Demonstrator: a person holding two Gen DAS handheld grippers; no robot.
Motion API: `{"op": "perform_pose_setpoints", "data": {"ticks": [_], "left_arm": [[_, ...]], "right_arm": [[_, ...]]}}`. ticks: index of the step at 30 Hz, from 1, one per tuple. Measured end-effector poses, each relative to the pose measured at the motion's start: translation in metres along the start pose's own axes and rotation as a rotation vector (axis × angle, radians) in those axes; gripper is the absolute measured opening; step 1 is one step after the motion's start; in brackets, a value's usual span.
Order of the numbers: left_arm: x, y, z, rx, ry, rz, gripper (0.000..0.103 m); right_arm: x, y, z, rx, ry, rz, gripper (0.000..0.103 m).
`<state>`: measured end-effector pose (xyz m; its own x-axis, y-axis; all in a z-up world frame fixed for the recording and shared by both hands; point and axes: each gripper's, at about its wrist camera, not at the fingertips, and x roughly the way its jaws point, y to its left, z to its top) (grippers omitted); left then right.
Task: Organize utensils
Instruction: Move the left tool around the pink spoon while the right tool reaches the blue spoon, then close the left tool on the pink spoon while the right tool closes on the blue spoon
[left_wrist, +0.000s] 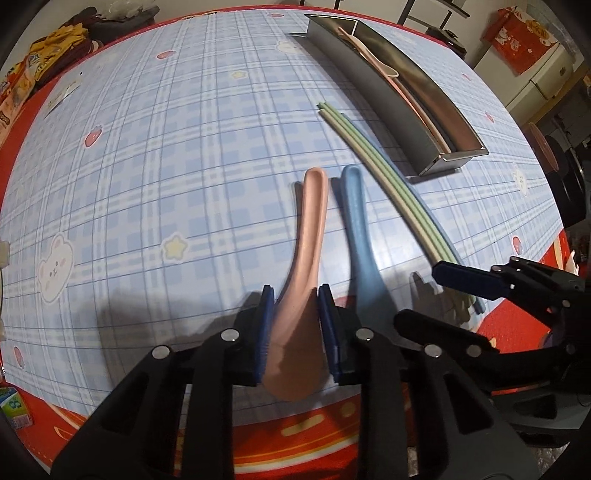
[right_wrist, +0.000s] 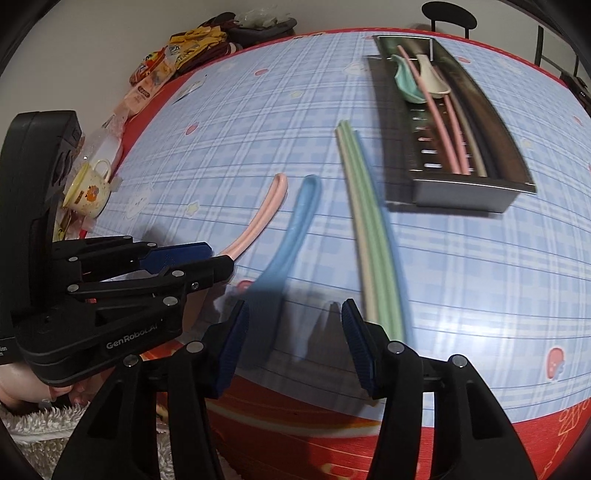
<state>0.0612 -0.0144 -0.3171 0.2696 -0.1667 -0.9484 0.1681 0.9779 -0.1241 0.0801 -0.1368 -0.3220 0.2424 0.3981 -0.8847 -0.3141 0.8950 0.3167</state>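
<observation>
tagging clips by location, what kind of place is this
Probably a home dining table: a checked cartoon tablecloth, a metal utensil tray, snack packets and a mug piled against the wall.

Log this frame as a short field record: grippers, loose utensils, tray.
left gripper: jaws around the pink spoon, pads at its sides near the bowl end
right gripper: open, blue spoon between the jaws, not gripped
chopsticks: green and cream bundle, loose on the cloth, between blue spoon and tray
tray: metal, holds chopsticks and two spoons
</observation>
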Motion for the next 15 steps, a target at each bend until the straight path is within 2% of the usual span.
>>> {"op": "perform_pose_setpoints", "data": {"ticks": [9, 10, 13, 15], "left_arm": [[-0.007, 0.046, -0.008, -0.105, -0.009, -0.163, 0.024], [-0.008, 0.049, -0.009, -0.109, -0.011, -0.175, 0.023], [-0.008, 0.050, -0.010, -0.088, -0.006, -0.189, 0.022], [-0.009, 0.049, -0.011, -0.055, -0.004, -0.180, 0.023]], "right_arm": [[0.016, 0.020, 0.001, 0.020, 0.013, -0.025, 0.045], [0.016, 0.022, 0.002, 0.019, 0.012, -0.032, 0.045], [0.019, 0.025, 0.003, 0.031, 0.017, -0.035, 0.032], [0.020, 0.027, 0.003, 0.037, 0.019, -0.041, 0.030]]}}
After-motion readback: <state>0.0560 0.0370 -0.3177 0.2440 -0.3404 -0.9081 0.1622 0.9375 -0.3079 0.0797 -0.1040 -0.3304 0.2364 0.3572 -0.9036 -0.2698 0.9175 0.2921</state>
